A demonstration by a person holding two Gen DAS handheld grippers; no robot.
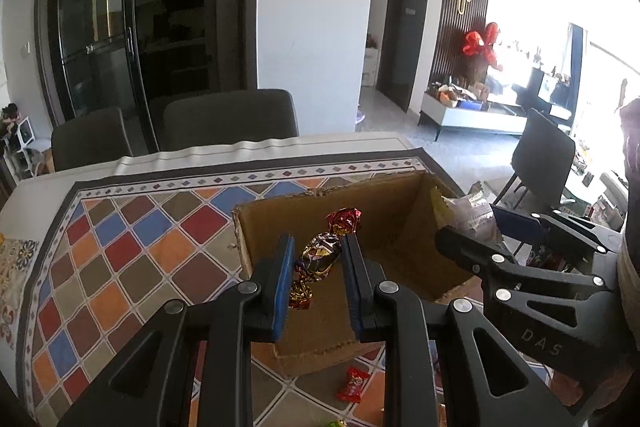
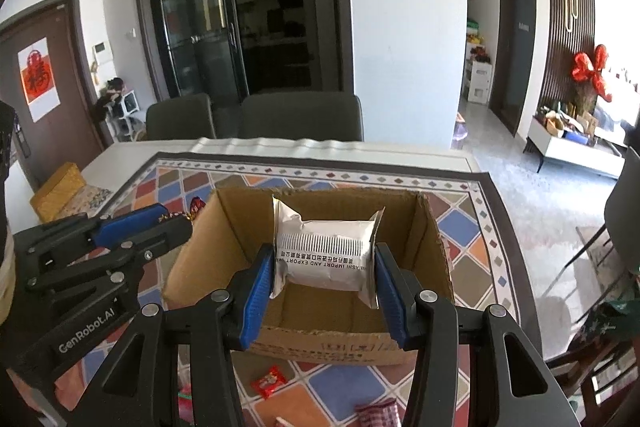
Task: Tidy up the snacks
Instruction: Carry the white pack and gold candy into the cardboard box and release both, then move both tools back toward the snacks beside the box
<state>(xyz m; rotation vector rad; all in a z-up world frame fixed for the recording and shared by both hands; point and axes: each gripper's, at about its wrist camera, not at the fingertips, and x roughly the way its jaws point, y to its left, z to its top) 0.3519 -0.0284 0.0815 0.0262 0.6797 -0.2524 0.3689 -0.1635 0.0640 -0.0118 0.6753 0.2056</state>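
Note:
An open cardboard box [image 1: 404, 227] [image 2: 434, 251] stands on the tiled tablecloth. My left gripper [image 1: 318, 267] is shut on a red and gold foil-wrapped candy [image 1: 320, 255], held above the box's left wall. My right gripper [image 2: 326, 277] is shut on a white snack packet [image 2: 326, 247] with printed text, held over the box opening. The right gripper and its packet [image 1: 468, 213] also show in the left wrist view, and the left gripper [image 2: 120, 227] in the right wrist view.
A small red candy packet [image 1: 352, 383] [image 2: 269, 381] lies on the cloth in front of the box. A checked red wrapper [image 2: 376, 413] lies at the near edge. Two dark chairs [image 2: 256, 117] stand behind the table. A yellow box [image 2: 58, 189] sits at far left.

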